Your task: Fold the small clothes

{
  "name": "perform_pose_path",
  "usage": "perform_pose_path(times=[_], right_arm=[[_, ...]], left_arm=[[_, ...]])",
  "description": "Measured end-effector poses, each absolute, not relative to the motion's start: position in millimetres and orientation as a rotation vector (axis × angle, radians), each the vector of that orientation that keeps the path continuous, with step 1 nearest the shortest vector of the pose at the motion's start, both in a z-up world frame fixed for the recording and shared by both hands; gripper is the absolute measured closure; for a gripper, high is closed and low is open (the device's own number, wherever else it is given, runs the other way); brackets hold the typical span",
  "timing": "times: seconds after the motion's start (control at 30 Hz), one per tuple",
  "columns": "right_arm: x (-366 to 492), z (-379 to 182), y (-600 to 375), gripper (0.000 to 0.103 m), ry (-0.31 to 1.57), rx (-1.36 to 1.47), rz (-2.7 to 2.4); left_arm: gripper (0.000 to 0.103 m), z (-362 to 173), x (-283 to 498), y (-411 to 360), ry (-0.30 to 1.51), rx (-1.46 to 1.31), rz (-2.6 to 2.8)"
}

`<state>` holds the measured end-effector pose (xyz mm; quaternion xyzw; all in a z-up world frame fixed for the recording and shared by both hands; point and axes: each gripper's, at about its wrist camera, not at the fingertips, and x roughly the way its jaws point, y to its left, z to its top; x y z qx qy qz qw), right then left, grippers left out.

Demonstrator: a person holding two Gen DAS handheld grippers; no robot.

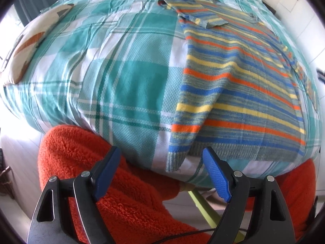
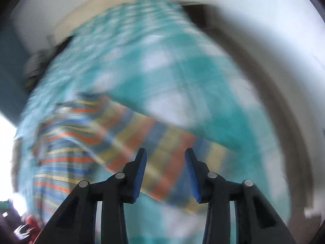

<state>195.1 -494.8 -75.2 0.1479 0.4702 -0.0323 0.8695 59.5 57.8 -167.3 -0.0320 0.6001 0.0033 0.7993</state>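
Striped sweater (image 1: 239,85) flat on plaid bedspread (image 1: 121,77), one sleeve folded across. Left gripper (image 1: 161,160) open, empty, at bed edge; right gripper (image 2: 165,158) open, empty, above blurred sweater.

Left of the sweater (image 1: 233,85) you have a broad open stretch of plaid cover (image 1: 126,77); only the pillow (image 1: 26,46) bounds its far left edge, and the orange fleece (image 1: 126,193) crowds the near edge under your left gripper (image 1: 160,172)
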Motion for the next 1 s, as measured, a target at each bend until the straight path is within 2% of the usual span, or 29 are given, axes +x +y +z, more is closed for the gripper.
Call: perform_pose_path(times=[0.1,0.27,0.47,0.5,0.53,0.6,0.73,0.9,0.97,1.0], right_arm=[[267.2,-83.8,-469.1,0.063,1.005,0.317,0.126],[363.2,-114.7,-418.6,0.063,1.051,0.168,0.191],[417.1,-162.2,-383.6,0.063,1.15,-0.08,0.182],[420.9,-168.8,-381.8,0.065,1.169,-0.093,0.2],[422.2,-170.0,-381.5,0.1,1.179,-0.103,0.224],[427.1,-165.1,-373.1,0.101,1.167,-0.235,0.193],[446.2,-138.6,-359.0,0.101,1.051,-0.465,0.057],[459.1,-180.4,-347.4,0.1,1.068,-0.6,-0.036],[451.9,-174.1,-355.8,0.09,1.013,-0.528,-0.042],[447.7,-165.1,-365.7,0.074,1.003,-0.461,-0.019]], left_arm=[[0.019,-162.0,63.7,54.0,1.276,-0.056,0.004],[0.018,-148.9,54.0,62.8,1.234,-0.032,0.053],[0.019,-163.4,49.9,90.5,1.294,-0.088,0.148],[0.019,-167.7,50.2,94.2,1.309,-0.101,0.155],[0.019,-172.3,51.9,97.3,1.328,-0.12,0.159],[0.019,-177.1,55.1,99.6,1.346,-0.142,0.159],[0.019,-176.6,65.1,92.9,1.344,-0.11,0.158],[0.019,-170.5,72.4,84.4,1.331,-0.09,0.149],[0.019,-170.7,73.9,82.3,1.331,-0.075,0.15],[0.019,-171.5,74.3,81.8,1.334,-0.072,0.149]])
